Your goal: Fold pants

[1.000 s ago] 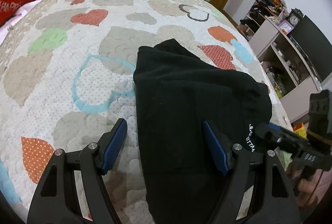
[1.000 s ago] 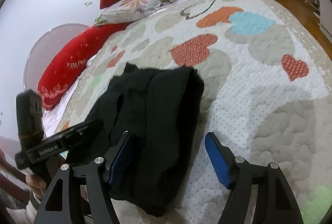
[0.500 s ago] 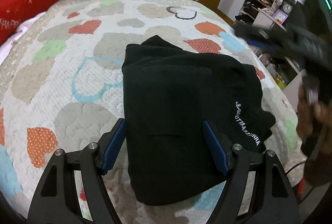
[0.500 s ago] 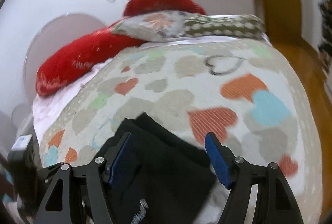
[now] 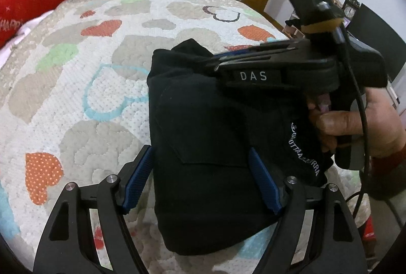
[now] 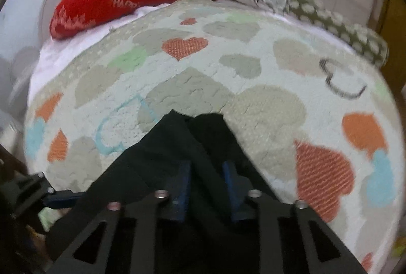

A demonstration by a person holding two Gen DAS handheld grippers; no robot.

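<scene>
On the bed, seen from my left wrist view, the pants (image 5: 213, 137) lie as a thick black bundle on the heart-print quilt (image 5: 76, 101), near its front edge. My left tool (image 5: 200, 180) hangs wide over the bundle's near end, blue pads either side of the cloth and, as far as I can tell, not pressing on it. My right tool (image 5: 215, 62) reaches in from the right, held by my hand (image 5: 355, 119), its tips over the far top corner of the pants. White lettering runs along the cloth near the right edge; I can only make out a run like "OTTA" and an ending in "RRA", the middle being creased. The side of the right tool reads "DAS", and a red pillow (image 5: 30, 2) at the head of the bed shows part of a word, "HAPP". From my right wrist view, blurred, the right tool (image 6: 206, 170) is closing, now narrow, with a ridge of the pants (image 6: 177, 147) between the pads (image 6: 184, 177); whether they already pinch it I cannot tell for sure, though the cloth fills the gap. To do this step well, I judge I should let the right tool bite through all the layers at that corner, not just the top one. I should keep the left tool ready to pin the near end, then carry the corner over slowly so the bundle stays square.
</scene>
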